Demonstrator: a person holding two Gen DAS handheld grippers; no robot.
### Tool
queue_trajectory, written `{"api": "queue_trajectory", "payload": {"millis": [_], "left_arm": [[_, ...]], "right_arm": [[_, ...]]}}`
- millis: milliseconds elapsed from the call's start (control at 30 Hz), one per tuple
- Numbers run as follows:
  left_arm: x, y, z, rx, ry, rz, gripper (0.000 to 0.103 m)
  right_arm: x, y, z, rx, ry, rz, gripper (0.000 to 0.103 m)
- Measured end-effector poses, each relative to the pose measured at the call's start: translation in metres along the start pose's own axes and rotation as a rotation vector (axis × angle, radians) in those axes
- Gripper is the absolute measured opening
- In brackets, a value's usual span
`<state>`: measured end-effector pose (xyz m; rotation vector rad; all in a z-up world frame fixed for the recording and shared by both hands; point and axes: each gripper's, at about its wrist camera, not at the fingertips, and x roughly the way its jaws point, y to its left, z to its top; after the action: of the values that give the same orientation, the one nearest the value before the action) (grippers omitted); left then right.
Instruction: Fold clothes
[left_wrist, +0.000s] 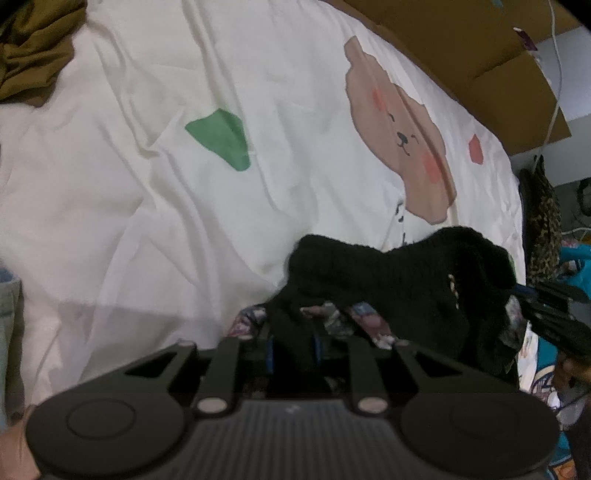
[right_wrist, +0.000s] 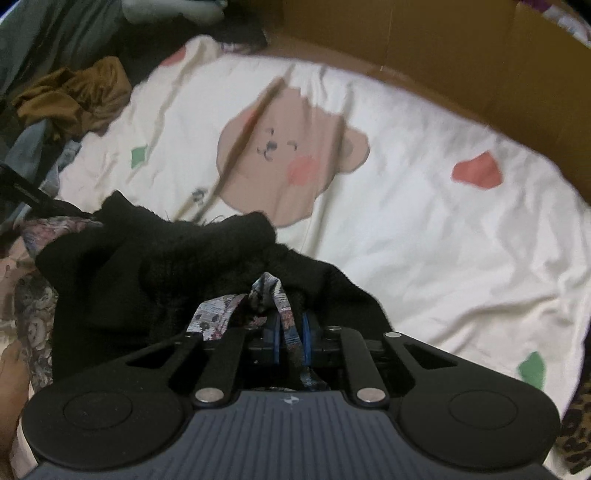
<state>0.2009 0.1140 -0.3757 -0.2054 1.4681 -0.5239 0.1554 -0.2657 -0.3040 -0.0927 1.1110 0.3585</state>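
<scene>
A black knitted garment (left_wrist: 399, 284) hangs bunched between the two grippers, lifted off a white bedsheet (left_wrist: 166, 203) printed with a bear (left_wrist: 402, 147) and green and red patches. The left gripper (left_wrist: 293, 347) has its jaws drawn close together on a fold of the black knit, which runs down between the blue-edged pads. The right gripper (right_wrist: 290, 339) is likewise clamped, though what shows between its pads is a strip of patterned lining or trim (right_wrist: 284, 314) at the garment's edge, with the black knit (right_wrist: 155, 280) heaped just beyond and to the left of it. In the left wrist view the other gripper's dark fingers enter at the right edge, at the far end of the knit, so the garment's long axis seems to run from one hand to the other, slack and sagging in the middle instead of stretched. A patterned floral cloth (left_wrist: 354, 321) shows beneath the black knit; whether it is the garment's lining or a separate piece I cannot tell. An olive-brown garment (right_wrist: 77, 96) lies crumpled well apart at the sheet's far corner, and a cardboard wall (right_wrist: 461, 55) rims the far side. By my reading, any fold depends on first drawing the hands apart along that axis to flatten the knit over the open sheet ahead.
</scene>
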Motion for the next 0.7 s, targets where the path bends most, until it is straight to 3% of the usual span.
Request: {"api": "queue_trajectory", "payload": {"millis": [133, 167, 267, 400, 567, 700], "left_arm": [[0.001, -0.006, 0.000, 0.011, -0.012, 0.019, 0.024], [0.002, -0.008, 0.000, 0.015, -0.015, 0.025, 0.026], [0.006, -0.013, 0.000, 0.028, -0.019, 0.037, 0.028], [0.009, -0.015, 0.000, 0.034, -0.018, 0.037, 0.028], [0.005, -0.016, 0.001, 0.061, -0.037, 0.045, 0.019], [-0.009, -0.017, 0.006, 0.074, -0.097, 0.047, 0.009]], "right_arm": [[-0.022, -0.005, -0.001, -0.008, -0.047, -0.050, 0.010], [-0.027, -0.007, -0.002, -0.006, -0.056, -0.063, 0.002], [-0.042, -0.019, 0.000, 0.002, -0.092, -0.135, 0.002], [-0.048, -0.032, 0.000, 0.033, -0.101, -0.145, 0.002], [-0.043, -0.032, -0.002, 0.029, -0.097, -0.153, 0.002], [-0.044, -0.034, 0.002, 0.040, -0.117, -0.170, 0.002]]}}
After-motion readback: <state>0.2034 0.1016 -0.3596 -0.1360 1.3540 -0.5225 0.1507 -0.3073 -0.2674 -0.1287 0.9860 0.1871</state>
